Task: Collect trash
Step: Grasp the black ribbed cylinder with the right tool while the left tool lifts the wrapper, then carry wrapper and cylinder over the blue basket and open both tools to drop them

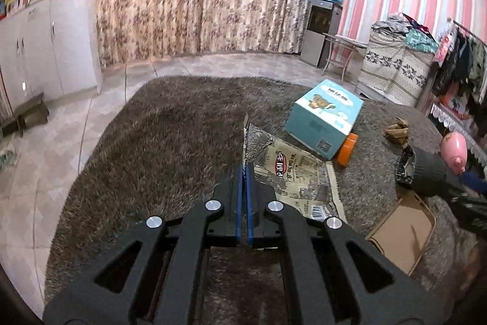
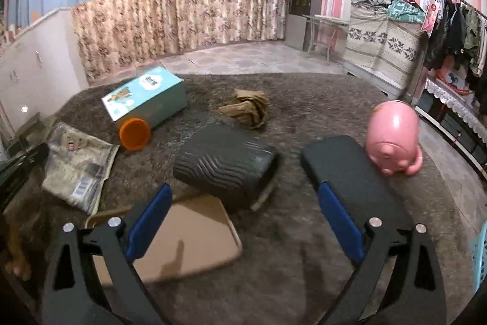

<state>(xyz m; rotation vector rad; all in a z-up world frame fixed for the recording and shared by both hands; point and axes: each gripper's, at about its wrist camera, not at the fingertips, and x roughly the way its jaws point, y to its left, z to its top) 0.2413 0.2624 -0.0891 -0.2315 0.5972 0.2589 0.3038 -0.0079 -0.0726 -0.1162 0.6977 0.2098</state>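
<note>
left gripper point(image 1: 245, 172): jaws pinched together on the edge of the printed paper bag point(image 1: 292, 172); bag fans out to the right of the pads, flat on the shaggy rug point(image 1: 170, 127).
right gripper point(image 2: 243, 197): jaws spread wide, holding nothing.
bin point(image 2: 225, 163): dark ribbed bin on its side, dead ahead of right gripper, frame centre; long axis upper left to lower right, mouth at lower right.
nearer arm: right is nearer the bin; left is off to the bin's left with the bag.
cardboard sheet point(image 2: 182, 236): flat, low centre, partly under the bin.
other trash: crumpled paper point(image 2: 248, 107) beyond bin; teal box point(image 2: 146, 96) and orange cup point(image 2: 135, 133) upper left.
pink toy point(image 2: 392, 139): right of centre, likely not trash.
</note>
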